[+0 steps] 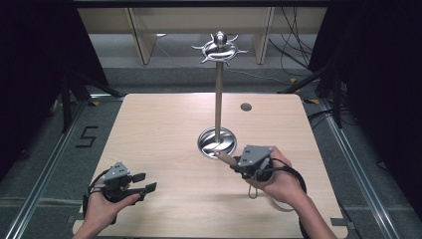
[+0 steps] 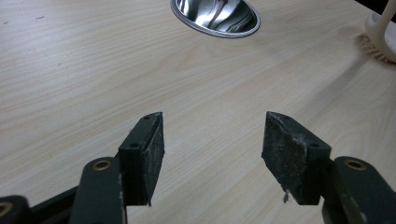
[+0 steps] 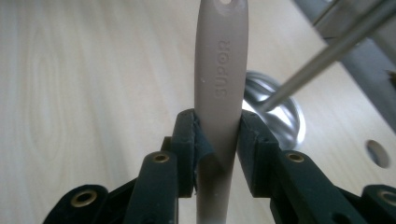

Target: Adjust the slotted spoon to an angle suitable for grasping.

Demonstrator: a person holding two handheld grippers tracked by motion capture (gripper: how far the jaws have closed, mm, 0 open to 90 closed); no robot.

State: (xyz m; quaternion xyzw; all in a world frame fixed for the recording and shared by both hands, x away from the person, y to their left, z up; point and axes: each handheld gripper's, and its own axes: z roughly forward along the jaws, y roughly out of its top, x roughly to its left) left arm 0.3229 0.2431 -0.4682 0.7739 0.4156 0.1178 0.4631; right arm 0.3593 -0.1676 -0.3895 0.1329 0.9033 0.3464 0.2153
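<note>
A steel stand rises from the table's middle: a round base [image 1: 217, 143], a thin pole [image 1: 218, 99] and a crown of hooks [image 1: 219, 47]. My right gripper [image 1: 238, 165] sits just right of the base, shut on a beige handle [image 1: 224, 158] that points toward the base. In the right gripper view the handle [image 3: 220, 70], stamped SUPOR, stands clamped between the jaws of the right gripper [image 3: 218, 135], with the pole [image 3: 317, 60] and base [image 3: 285, 121] behind. My left gripper [image 1: 145, 182] rests open at the front left, nothing between the jaws of the left gripper [image 2: 212, 140].
The left gripper view shows the stand's base [image 2: 215, 16] ahead and a brush head with bristles [image 2: 380, 39] at the far right. A small round hole [image 1: 246, 106] sits in the tabletop behind the stand. Black curtains and cables surround the table.
</note>
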